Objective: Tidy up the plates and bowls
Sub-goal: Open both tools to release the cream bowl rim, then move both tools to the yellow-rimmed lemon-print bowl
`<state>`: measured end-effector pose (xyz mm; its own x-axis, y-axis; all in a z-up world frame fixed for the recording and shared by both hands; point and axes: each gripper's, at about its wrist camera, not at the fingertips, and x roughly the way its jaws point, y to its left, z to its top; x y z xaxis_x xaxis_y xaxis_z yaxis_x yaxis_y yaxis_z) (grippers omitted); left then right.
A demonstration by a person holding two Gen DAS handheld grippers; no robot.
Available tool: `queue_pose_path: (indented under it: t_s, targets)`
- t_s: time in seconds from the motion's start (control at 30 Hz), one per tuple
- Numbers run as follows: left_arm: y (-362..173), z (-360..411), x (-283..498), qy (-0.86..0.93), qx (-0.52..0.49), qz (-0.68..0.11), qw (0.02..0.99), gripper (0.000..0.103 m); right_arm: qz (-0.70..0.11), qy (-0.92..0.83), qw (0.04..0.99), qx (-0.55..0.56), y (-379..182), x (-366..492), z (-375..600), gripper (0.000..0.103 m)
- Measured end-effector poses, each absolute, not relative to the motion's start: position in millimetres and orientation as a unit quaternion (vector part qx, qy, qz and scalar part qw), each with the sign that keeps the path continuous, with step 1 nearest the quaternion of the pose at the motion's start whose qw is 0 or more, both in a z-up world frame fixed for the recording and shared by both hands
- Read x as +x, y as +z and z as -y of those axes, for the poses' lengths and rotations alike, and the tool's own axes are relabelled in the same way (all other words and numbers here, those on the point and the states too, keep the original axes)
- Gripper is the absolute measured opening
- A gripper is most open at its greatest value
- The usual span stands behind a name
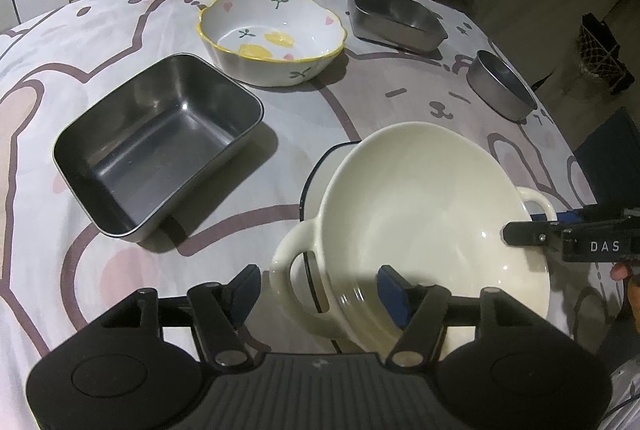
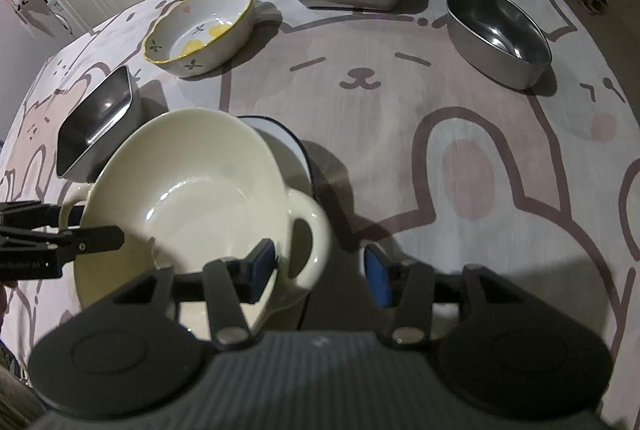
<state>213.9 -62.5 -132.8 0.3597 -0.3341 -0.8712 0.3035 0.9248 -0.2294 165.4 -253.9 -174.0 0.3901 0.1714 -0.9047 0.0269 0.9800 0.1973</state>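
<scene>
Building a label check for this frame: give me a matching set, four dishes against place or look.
Things:
1. cream ceramic two-handled bowl
2. scalloped white bowl with yellow rim
3. round stainless steel bowl
4. white plate with dark blue rim

Descriptions:
A. painted with green leaves and lemons
B. lies under the tilted bowl
C. between both grippers, tilted
D. alone at the table's right side, empty

Pairs: 1-C, 2-A, 3-D, 4-B
</scene>
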Motion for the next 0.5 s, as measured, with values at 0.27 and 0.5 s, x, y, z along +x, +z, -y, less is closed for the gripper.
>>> queue_pose_path:
  t_s: [0.27,0.5]
  targets:
    - [-121,58,207,-0.190,-0.016,-0.519,0.833,0.093,-0.532,0.053,0.840,0.094,-165,155,253,0.079]
    - [-102,55,199,-0.188,-0.016,-0.491,0.850,0.101,-0.485,0.043,0.868,0.096,-145,140,257,0.102]
